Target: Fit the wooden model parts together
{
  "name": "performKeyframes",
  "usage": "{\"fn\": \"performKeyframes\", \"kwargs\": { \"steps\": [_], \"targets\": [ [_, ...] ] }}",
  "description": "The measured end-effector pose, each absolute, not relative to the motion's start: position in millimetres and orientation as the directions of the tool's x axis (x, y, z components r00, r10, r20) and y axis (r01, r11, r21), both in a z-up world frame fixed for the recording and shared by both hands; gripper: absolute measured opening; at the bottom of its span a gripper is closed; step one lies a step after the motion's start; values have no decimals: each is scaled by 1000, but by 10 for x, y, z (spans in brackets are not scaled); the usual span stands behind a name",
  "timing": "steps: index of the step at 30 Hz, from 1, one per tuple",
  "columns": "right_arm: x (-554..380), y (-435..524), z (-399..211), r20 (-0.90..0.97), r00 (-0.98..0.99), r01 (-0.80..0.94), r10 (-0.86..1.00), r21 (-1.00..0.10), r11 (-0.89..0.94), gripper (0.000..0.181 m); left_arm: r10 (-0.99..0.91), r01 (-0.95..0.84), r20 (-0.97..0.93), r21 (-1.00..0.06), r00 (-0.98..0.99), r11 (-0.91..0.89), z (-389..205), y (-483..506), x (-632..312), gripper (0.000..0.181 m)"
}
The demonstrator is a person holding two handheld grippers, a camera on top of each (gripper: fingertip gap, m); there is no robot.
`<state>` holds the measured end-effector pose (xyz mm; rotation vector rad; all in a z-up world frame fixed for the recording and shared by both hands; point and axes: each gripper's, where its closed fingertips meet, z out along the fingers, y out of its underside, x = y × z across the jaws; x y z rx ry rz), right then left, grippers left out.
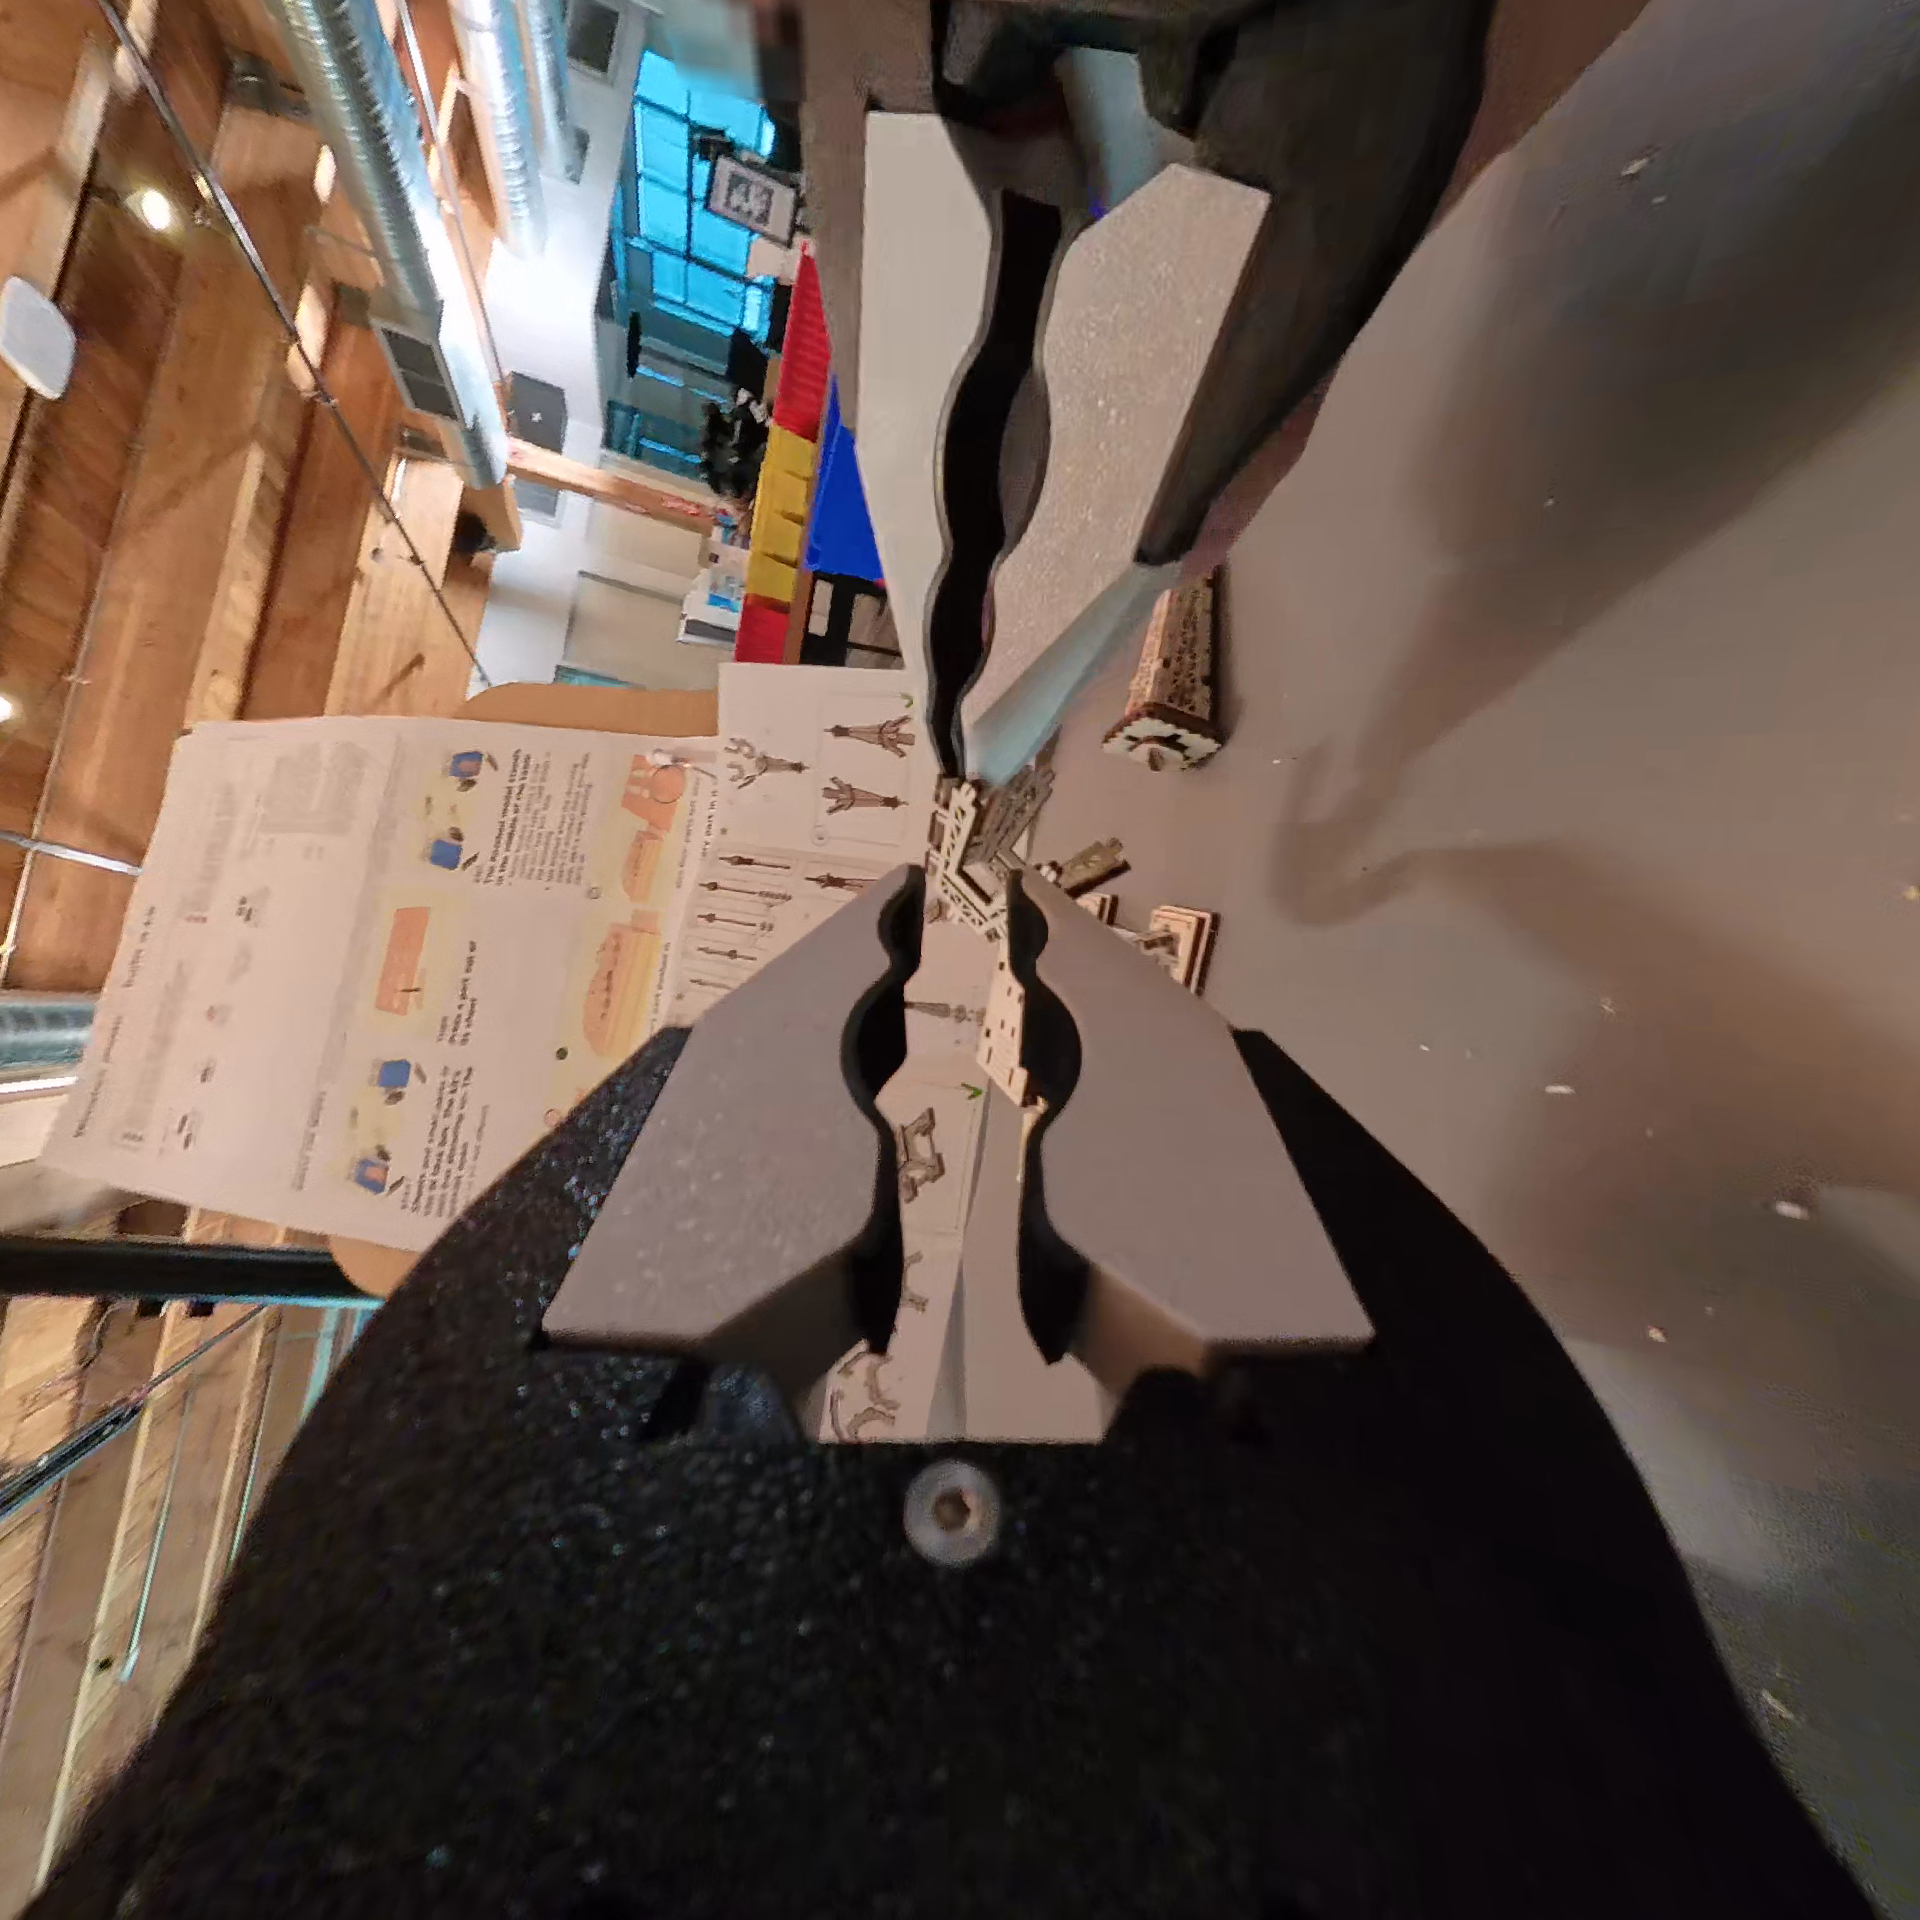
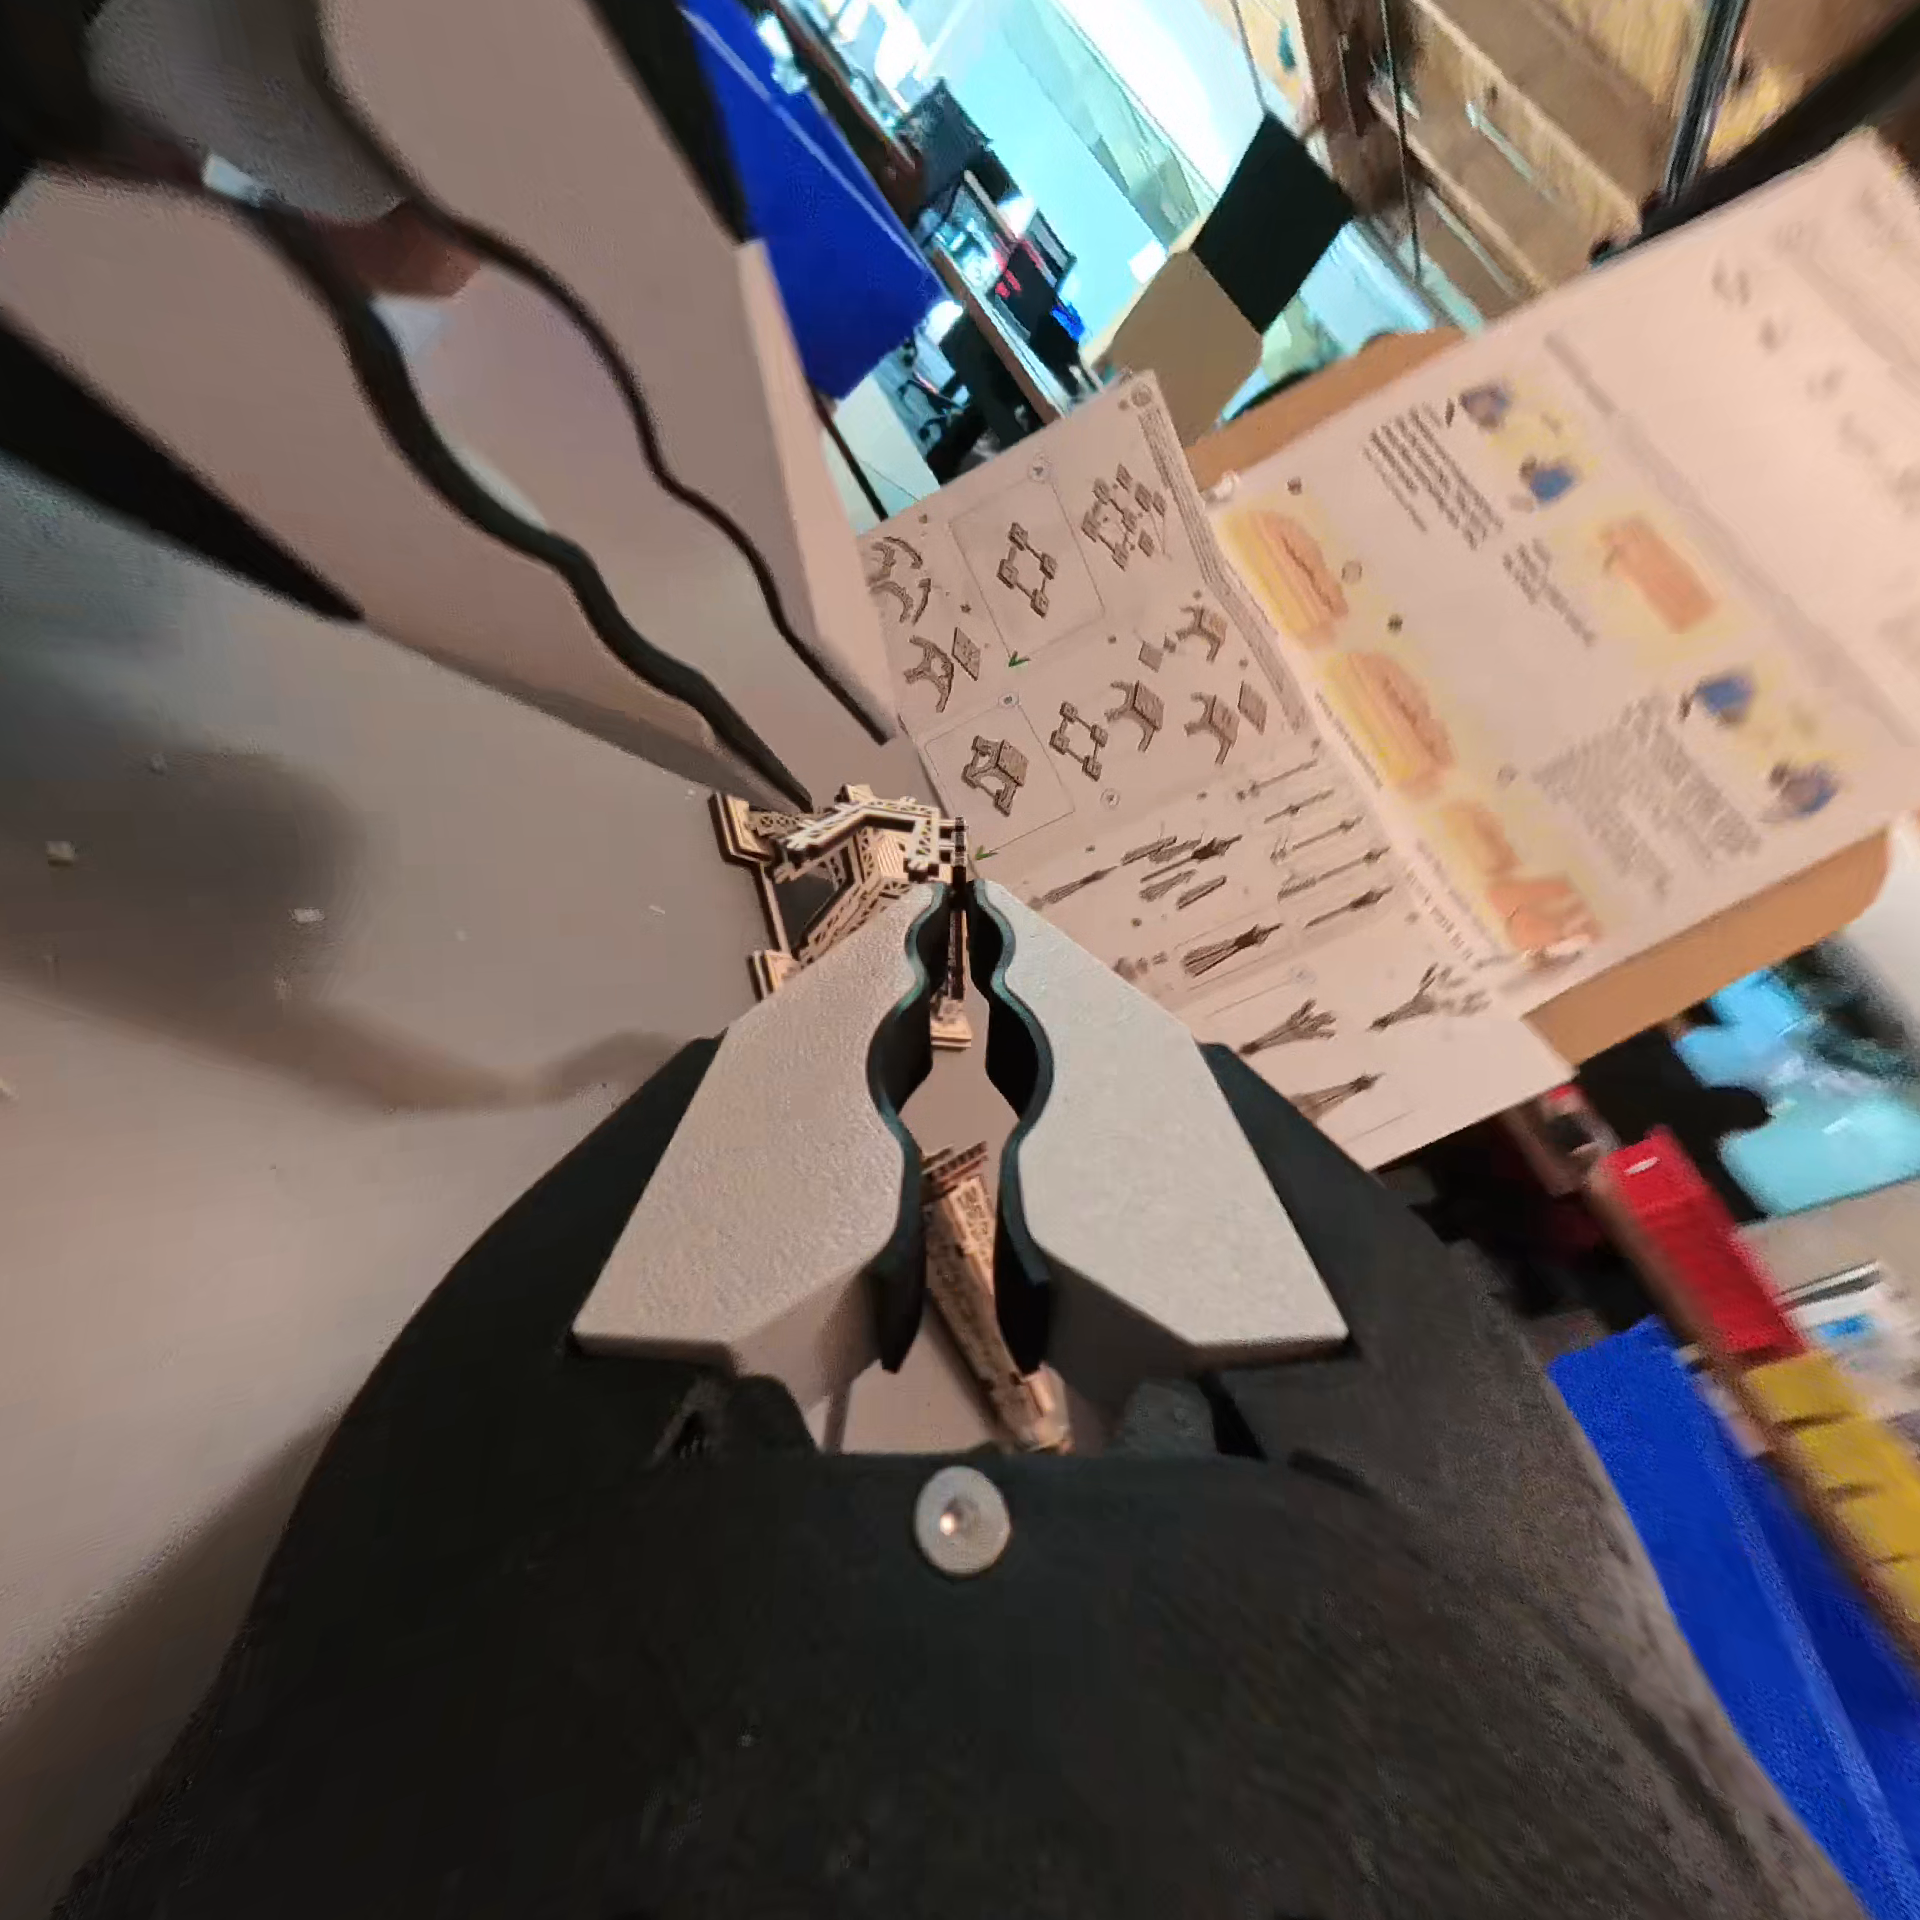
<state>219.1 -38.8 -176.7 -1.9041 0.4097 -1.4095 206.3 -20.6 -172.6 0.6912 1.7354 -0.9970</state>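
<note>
The wooden lattice model (image 1: pixel 971 862) hangs over the grey table (image 1: pixel 1558 831), pinched from 2 sides: the left gripper (image 1: pixel 966 883) grasps it at 6 o'clock, the right gripper (image 2: pixel 961 891) clenches its thin edge from 12. The instruction sheet (image 1: pixel 416 935) stands at 9 o'clock.

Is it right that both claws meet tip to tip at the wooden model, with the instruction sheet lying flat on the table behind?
Not quite. Both claws, left and right, meet at the wooden model, but the right wrist view shows the instruction sheet propped upright, not flat.
</note>
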Motion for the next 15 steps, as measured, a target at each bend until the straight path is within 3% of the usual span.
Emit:
{"fn": "performKeyframes", "kwargs": {
  "steps": [6,15],
  "targets": [
    [2131,-299,-1707,602,359,111,-713,-786,-608,0,-24,784,-971,-207,-238,585,-1666,-261,2069,3],
    [2104,-281,-1585,594,311,126,-742,-799,-588,0,-111,743,-974,-224,-199,630,-1550,-292,2048,3]
  ]
}}
